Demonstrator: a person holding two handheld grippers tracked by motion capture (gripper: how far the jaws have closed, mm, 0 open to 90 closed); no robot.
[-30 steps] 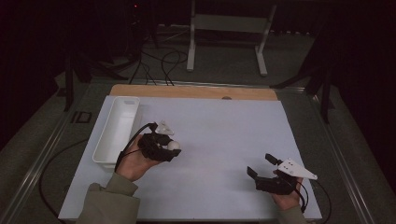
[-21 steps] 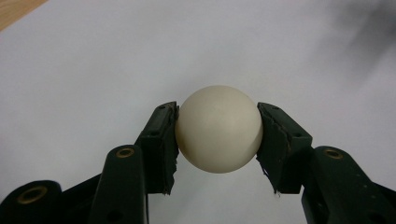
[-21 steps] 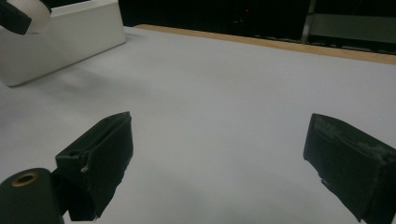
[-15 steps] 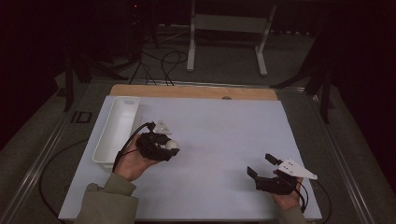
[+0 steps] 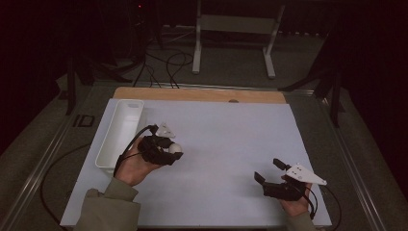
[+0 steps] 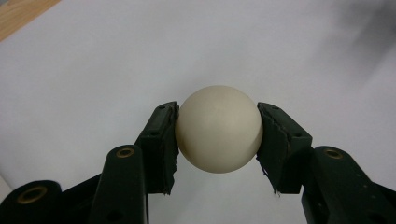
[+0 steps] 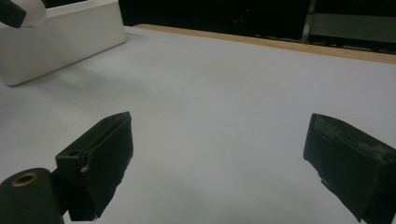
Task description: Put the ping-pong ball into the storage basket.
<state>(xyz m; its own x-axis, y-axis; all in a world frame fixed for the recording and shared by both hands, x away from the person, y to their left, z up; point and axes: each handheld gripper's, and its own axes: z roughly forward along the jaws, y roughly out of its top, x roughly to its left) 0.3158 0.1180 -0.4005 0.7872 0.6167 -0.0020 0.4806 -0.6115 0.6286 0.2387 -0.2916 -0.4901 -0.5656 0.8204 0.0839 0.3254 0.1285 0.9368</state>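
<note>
My right gripper (image 5: 270, 169) rests near the near right corner of the white sheet (image 5: 231, 130) covering the table, jaws standing wide with nothing between them. Farther and to the left, my left gripper (image 5: 174, 155) clamps a smooth cream-white ball (image 6: 218, 129) between both pads, just above the sheet. Just left of that hand lies the long white plastic tray (image 5: 120, 132). The light wooden table edge (image 5: 202, 95) runs at the far side.

place: lab | cues: dark room, floor cables (image 5: 163, 60), metal stand (image 5: 233, 36)
</note>
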